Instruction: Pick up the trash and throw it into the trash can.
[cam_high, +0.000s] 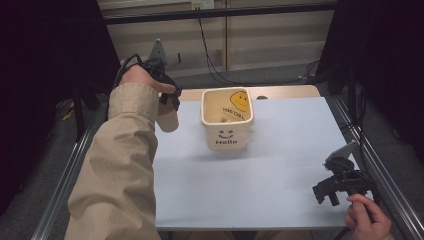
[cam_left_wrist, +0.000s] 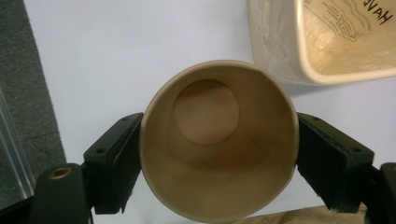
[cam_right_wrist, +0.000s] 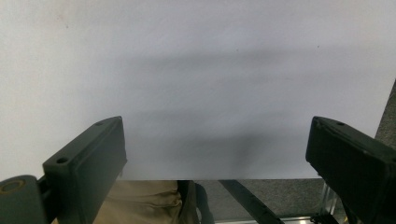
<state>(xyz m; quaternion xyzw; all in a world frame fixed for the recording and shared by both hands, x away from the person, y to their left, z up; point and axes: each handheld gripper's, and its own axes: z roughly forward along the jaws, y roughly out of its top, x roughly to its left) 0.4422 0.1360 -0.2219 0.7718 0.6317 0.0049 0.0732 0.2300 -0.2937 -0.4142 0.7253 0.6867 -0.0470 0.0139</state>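
- High view: the left gripper (cam_high: 170, 97) holds a paper cup (cam_high: 168, 120) at centre-left, just left of the cream bin (cam_high: 227, 135).
- Left gripper view: both jaws clamp the empty cup's (cam_left_wrist: 218, 140) sides.
- Right gripper view: the right gripper (cam_right_wrist: 215, 154) gapes wide over the white table sheet (cam_right_wrist: 196, 70), lower right in the high view.

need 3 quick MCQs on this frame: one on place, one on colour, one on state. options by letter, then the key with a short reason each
1. Where is the paper cup?
A. inside the bin
B. between the left gripper's jaws, left of the bin
C. lying on the floor

2. What colour is the smiley face inside the bin?
A. yellow
B. green
C. blue

3. How does the right gripper stand?
A. shut on the cup
B. shut on the bin's rim
C. open, nothing between its jaws

Key:
1 B: the left gripper view shows both jaws pressed against the cup's sides, the bin beside it.
2 A: the high view shows a yellow face on the bin's inner wall.
3 C: the right gripper view shows wide jaws over the bare white tabletop.
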